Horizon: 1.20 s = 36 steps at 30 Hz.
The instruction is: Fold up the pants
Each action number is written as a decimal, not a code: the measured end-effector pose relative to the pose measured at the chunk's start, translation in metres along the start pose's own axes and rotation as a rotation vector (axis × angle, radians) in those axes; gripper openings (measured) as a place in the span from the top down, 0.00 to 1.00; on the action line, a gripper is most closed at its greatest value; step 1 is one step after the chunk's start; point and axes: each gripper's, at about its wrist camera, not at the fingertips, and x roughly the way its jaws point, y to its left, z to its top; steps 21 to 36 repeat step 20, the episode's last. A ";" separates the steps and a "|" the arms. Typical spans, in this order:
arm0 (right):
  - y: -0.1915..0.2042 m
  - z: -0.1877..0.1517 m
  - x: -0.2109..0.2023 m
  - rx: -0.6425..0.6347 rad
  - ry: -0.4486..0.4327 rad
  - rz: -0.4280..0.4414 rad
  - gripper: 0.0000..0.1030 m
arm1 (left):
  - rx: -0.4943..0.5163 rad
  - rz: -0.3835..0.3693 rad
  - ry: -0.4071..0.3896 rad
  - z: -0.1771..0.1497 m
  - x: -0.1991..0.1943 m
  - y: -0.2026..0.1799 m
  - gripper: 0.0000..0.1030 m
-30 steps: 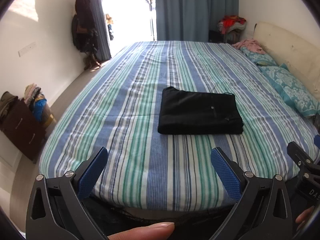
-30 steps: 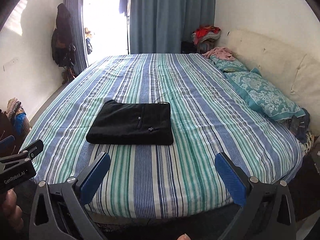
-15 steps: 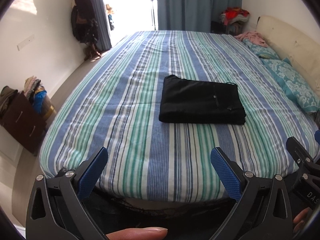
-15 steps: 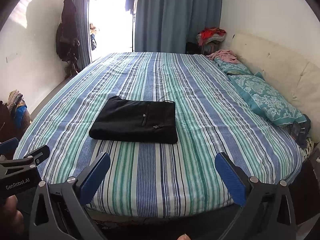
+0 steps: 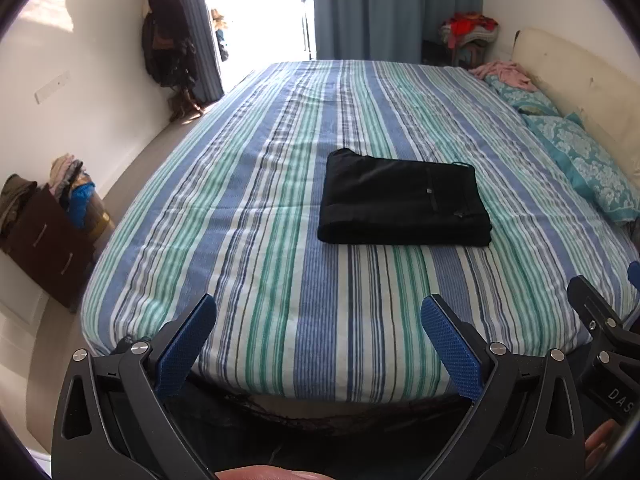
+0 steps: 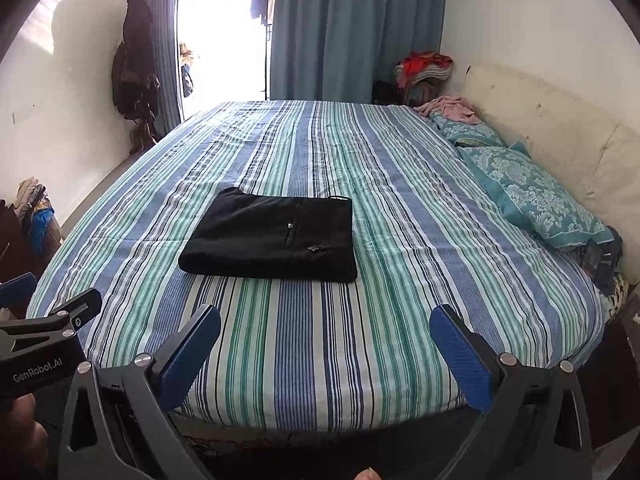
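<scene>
Striped bed (image 5: 280, 240) holds black pants (image 5: 404, 204) folded flat mid-mattress; left gripper (image 5: 318, 328) and right gripper (image 6: 326, 336) both spread wide, empty, well short; folding looks done, nothing left but pull away

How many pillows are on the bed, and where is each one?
2. One teal patterned pillow lies along the headboard side, nearer the camera; a second pillow lies beyond it, partly under a pink garment. More may be hidden.
</scene>
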 end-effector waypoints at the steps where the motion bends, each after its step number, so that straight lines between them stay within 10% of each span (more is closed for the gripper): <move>1: 0.000 0.000 0.000 0.000 0.000 -0.001 0.00 | 0.002 0.001 0.000 0.000 0.000 0.000 0.00; 36: 0.004 0.000 0.003 -0.003 0.006 0.007 0.00 | -0.013 0.008 0.001 -0.001 0.001 0.003 0.00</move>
